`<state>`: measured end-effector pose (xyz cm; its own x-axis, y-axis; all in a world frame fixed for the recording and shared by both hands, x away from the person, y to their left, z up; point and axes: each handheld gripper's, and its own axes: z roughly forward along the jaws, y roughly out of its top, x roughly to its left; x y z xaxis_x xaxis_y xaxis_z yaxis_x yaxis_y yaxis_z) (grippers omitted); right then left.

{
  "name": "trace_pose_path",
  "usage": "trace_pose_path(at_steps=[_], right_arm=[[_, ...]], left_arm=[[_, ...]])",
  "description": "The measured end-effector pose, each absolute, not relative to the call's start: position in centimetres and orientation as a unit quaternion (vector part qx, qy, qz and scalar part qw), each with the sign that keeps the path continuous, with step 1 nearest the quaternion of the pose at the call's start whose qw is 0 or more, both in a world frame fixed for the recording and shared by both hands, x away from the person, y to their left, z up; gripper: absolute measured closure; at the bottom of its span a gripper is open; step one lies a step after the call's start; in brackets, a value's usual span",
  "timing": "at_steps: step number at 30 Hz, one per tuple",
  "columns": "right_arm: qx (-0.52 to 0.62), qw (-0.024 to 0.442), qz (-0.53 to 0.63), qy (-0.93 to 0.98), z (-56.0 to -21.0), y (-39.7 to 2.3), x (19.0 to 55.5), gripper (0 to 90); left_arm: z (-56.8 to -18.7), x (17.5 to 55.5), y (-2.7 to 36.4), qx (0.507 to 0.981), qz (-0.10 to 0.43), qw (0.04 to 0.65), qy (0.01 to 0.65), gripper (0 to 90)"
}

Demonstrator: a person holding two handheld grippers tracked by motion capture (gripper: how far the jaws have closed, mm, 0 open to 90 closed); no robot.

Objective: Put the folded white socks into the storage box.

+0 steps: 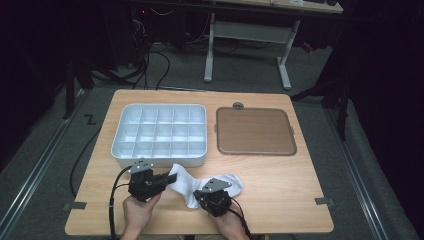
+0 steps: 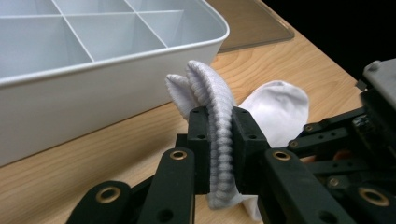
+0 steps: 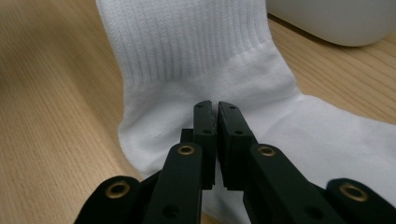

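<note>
A white sock (image 1: 232,182) lies on the wooden table near its front edge. My left gripper (image 1: 167,179) is shut on the sock's ribbed cuff; in the left gripper view the cuff (image 2: 212,93) stands up out of the black jaws of that gripper (image 2: 223,135) and the toe end (image 2: 280,105) trails behind. My right gripper (image 1: 202,194) is shut, and in its own view its tips (image 3: 215,112) rest on the sock (image 3: 187,51) at the heel. No fabric shows between those jaws.
A white compartment tray (image 1: 159,159) stands just beyond the sock, its wall (image 2: 93,93) close to the left gripper. A flat brown lid (image 1: 255,131) lies to its right. Bare table (image 1: 285,185) stretches to the right of the sock.
</note>
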<state>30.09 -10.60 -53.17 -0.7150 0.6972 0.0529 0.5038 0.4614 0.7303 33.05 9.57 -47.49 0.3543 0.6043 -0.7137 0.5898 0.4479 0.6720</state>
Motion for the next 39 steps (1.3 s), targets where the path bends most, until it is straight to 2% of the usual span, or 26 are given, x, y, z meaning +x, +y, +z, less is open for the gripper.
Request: trace_pose_path(at_steps=[16,20,26,36,39], right_arm=[[0.337,0.108,0.386,0.852,-53.2,-7.5,31.1,86.3],[0.342,0.105,0.381,0.852,-52.8,-7.7,31.0,75.6],[0.354,0.127,0.385,0.843,-51.3,-9.7,30.4,74.1],[0.414,0.176,0.385,0.805,-50.0,-16.0,31.0,74.2],[0.433,0.184,0.382,0.795,-49.9,-17.6,31.2,70.3]], left_arm=[[-46.8,33.0,9.1,0.524,0.001,0.645,0.557,79.9],[-46.9,33.0,9.2,0.534,0.009,0.638,0.554,80.0],[-47.0,33.1,9.6,0.537,0.009,0.631,0.56,80.1],[-47.1,33.3,9.6,0.539,0.012,0.626,0.563,79.9],[-47.0,33.3,9.7,0.54,0.011,0.625,0.564,79.9]])
